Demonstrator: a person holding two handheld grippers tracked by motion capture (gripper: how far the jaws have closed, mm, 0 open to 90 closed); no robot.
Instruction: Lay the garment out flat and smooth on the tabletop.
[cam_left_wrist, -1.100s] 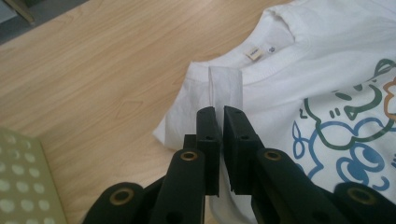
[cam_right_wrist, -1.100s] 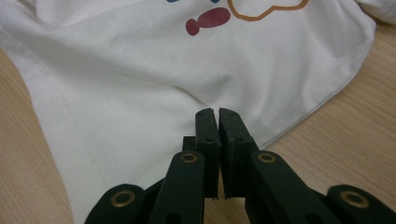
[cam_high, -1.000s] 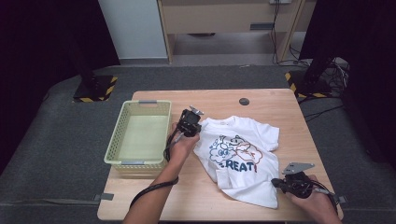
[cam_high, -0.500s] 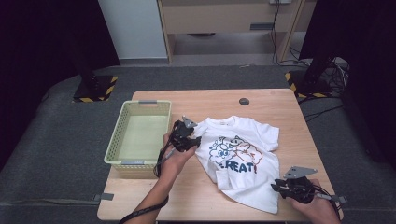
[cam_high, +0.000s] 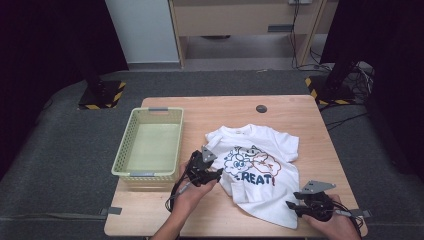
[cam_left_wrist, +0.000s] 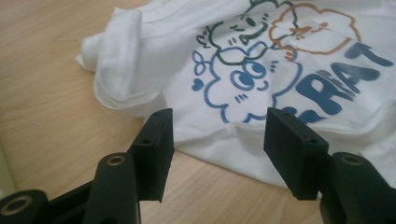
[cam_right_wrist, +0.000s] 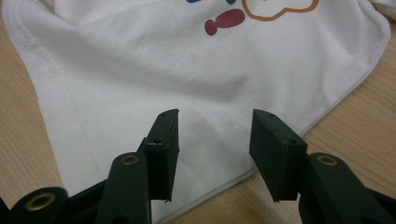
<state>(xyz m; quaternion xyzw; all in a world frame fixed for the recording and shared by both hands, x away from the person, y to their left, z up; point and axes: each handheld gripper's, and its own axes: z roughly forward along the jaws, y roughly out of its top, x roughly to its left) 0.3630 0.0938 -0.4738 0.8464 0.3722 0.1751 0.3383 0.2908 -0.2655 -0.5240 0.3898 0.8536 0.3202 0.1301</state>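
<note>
A white T-shirt (cam_high: 255, 165) with a cartoon print and blue letters lies spread on the wooden table (cam_high: 300, 115). My left gripper (cam_high: 216, 173) hovers at the shirt's left edge. Its jaws have just been opening and stand apart over the shirt (cam_left_wrist: 243, 60), with no cloth pinched between them. My right gripper (cam_high: 291, 205) sits at the shirt's bottom hem near the table's front right. Its jaws have also just been opening. In the right gripper view the gripper (cam_right_wrist: 215, 135) stands open above the hem of the shirt (cam_right_wrist: 187, 60), and the pads do not press on it.
A pale green plastic basket (cam_high: 149, 173) with nothing in it stands on the table's left side, just left of my left hand. A small dark disc (cam_high: 261, 108) lies near the far edge. Bare wood shows beyond and to the right of the shirt.
My left gripper has come from the shirt's far left shoulder toward the near edge, and its jaws have opened. The right gripper stayed at the hem and opened its jaws.
</note>
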